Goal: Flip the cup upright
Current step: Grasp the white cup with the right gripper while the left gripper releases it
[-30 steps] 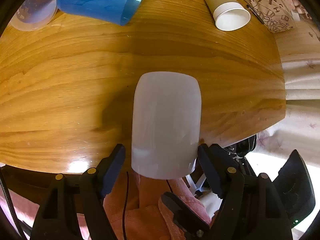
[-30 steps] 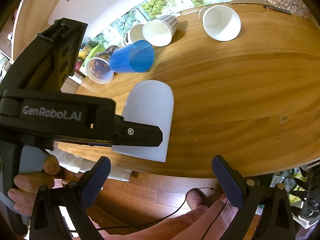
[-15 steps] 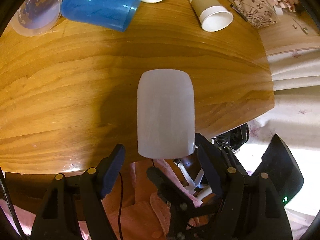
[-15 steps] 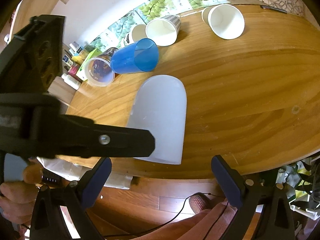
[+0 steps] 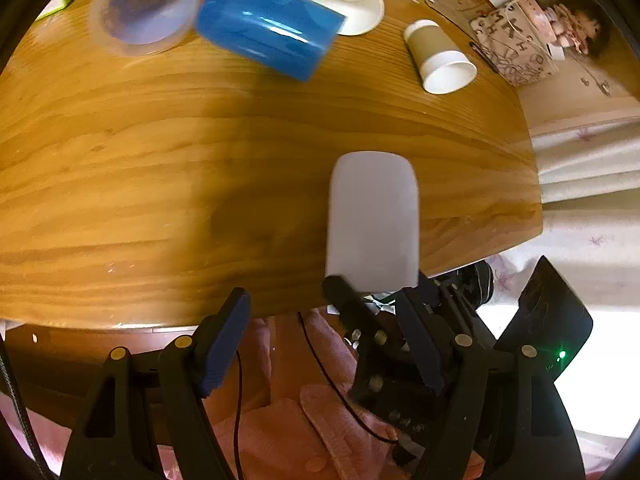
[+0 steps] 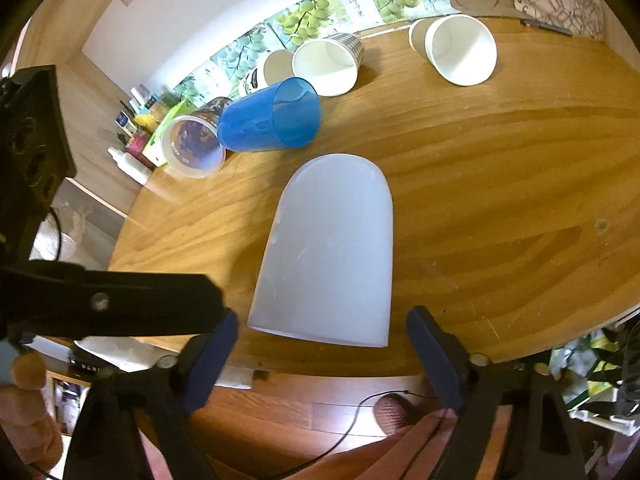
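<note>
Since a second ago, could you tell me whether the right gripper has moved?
Yes. The right gripper has shifted toward the frosted cup, now lined up between its open fingers, judged against the table.

We note the counter [image 6: 500, 184] as varnished wood, glossy grain. Ahead of the right tool [image 6: 322, 364], frosted cup [image 6: 328, 248] matt translucent plastic; blue cup [image 6: 268, 120] beyond, shiny plastic.

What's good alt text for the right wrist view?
A frosted white cup lies on its side near the wooden table edge, just ahead of the open right gripper. Behind it lie a blue cup and paper cups.
</note>
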The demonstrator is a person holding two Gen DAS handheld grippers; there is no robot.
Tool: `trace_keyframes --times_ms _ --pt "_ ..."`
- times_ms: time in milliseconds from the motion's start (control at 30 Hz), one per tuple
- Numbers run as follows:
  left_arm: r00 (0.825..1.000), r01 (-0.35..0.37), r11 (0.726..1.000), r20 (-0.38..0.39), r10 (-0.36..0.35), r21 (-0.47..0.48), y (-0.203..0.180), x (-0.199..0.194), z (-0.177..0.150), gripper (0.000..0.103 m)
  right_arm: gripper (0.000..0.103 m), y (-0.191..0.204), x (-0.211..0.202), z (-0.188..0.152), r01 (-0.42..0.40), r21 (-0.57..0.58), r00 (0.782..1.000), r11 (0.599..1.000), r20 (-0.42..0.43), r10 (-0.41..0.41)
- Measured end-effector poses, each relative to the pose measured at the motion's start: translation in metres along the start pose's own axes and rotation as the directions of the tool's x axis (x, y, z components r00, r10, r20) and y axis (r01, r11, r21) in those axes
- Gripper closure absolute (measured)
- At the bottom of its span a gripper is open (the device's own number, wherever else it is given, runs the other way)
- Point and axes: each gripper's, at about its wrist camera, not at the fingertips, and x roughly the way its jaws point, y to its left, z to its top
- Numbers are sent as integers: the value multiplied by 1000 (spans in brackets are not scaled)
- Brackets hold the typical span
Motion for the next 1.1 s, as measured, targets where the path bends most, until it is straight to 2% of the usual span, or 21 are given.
trace_keyframes --times_ms 100,167,467,767,900,1100 --pt "1000 6 1000 1 -6 -15 6 -4 -5 25 33 3 2 1 27 -12 1000 1000 -5 -27" --pt "1000 10 1000 0 -10 -20 8 -5 -7 25 35 4 3 2 24 -10 1000 1000 -16 -24" --pt "999 28 999 42 -27 -27 10 -16 -15 25 36 4 3 7 30 -10 998 1000 -56 -31" --pt "993 62 998 99 -59 -26 10 -28 -21 25 36 12 -15 13 63 -110 997 992 -43 -68" --pt "989 104 993 111 -98 -55 12 -32 -23 25 36 17 -26 18 75 -164 996 984 -31 -81" --pt "981 118 991 164 -105 -68 12 -42 -29 25 37 22 -39 29 74 -214 997 974 -17 -79"
